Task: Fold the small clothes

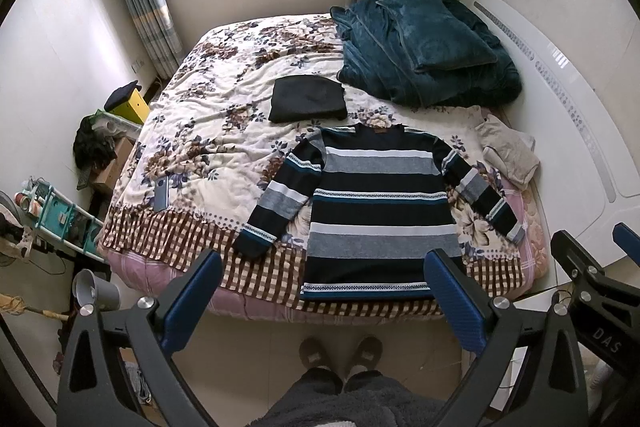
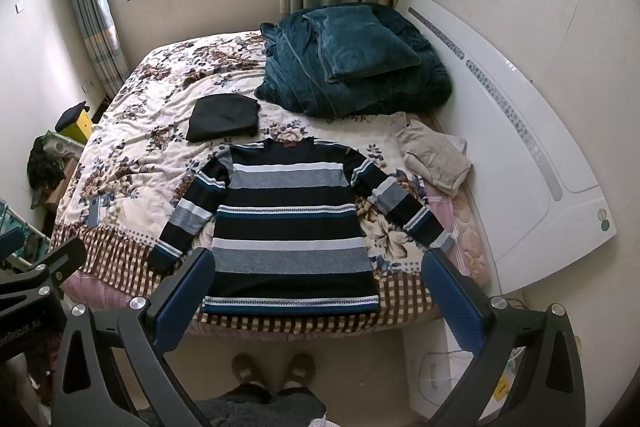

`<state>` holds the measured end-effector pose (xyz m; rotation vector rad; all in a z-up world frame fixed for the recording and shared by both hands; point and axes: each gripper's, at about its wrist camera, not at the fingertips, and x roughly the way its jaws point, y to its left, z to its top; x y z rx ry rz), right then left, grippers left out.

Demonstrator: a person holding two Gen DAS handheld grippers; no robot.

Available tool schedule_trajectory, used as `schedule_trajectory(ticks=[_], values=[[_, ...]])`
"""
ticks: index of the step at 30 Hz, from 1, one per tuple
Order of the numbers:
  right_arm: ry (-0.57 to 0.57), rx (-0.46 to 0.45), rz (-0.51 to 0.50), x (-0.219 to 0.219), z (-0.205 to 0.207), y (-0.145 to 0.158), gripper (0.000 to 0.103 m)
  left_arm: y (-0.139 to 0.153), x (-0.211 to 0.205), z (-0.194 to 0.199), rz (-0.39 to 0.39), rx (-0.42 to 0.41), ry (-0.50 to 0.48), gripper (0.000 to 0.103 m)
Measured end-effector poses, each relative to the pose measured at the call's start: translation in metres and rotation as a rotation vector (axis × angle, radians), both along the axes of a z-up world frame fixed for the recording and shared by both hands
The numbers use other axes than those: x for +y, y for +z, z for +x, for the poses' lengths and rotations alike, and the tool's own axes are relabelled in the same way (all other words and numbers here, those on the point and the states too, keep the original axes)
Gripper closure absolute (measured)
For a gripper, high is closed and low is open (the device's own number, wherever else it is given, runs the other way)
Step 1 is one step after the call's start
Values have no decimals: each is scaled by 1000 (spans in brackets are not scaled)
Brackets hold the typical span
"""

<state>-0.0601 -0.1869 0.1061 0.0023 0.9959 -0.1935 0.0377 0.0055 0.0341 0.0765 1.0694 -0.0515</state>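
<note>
A striped sweater in navy, grey, white and teal lies flat on the bed, sleeves spread, hem at the near edge. Behind it sits a folded black garment. A crumpled beige garment lies to the right by the headboard. My left gripper hangs open above the floor, short of the hem, with nothing between its blue pads. My right gripper is likewise open and empty before the hem. The right gripper's frame shows at the edge of the left wrist view.
A floral bedspread covers the bed. A teal blanket and pillow pile sits at the back right. A phone lies on the bed's left. A person's slippered feet stand below. Clutter and a rack stand left.
</note>
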Motion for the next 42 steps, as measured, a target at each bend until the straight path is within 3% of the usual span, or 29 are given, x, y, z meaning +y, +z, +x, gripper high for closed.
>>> schedule_trajectory(ticks=[4,13,37,42], values=[[3,-7,-4,5,9,19,0,3,-1,3,-1,-7,0,0],[4,-12,-4,3,10,27,0,8,-2,4,-7,-24,-1,0],[2,-23,-4,3,3,23,0,7,-6,-5,-15,-32,1,0],[-40,0,7,-9,18,24,0,-11,-16,11,-3,-40,-22,0]])
